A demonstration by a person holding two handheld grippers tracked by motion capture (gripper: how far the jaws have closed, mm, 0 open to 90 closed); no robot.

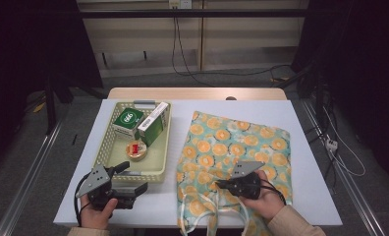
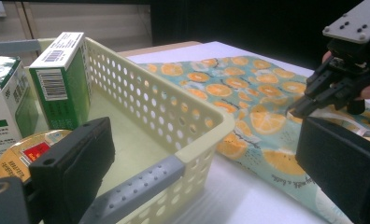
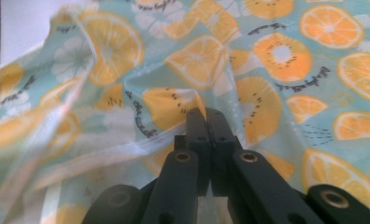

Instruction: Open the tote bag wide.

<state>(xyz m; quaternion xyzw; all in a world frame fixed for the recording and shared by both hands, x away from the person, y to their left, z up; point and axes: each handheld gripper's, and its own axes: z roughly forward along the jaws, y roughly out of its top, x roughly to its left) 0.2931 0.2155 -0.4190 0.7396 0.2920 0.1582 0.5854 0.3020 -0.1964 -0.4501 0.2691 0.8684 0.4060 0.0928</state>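
Bag (image 1: 236, 147) of orange-print cloth lay flat just right of the basket (image 1: 160, 169), thin, limp and light. The right gripper (image 1: 221, 185) had pinched shut on a fold near its drawstring mouth (likely the best hold); the left gripper (image 1: 133, 179) waited open beside the basket's near rim.

Left hand-held gripper (image 1: 128, 178) in the left hand (image 1: 95, 210), jaws wide apart, lying roughly level near the surface's front edge. Right hand-held gripper (image 1: 221, 185) in the right hand (image 1: 265, 201) (beige sleeve), jaws pressed together on a pinch of cloth (image 3: 174, 100), pointing left.
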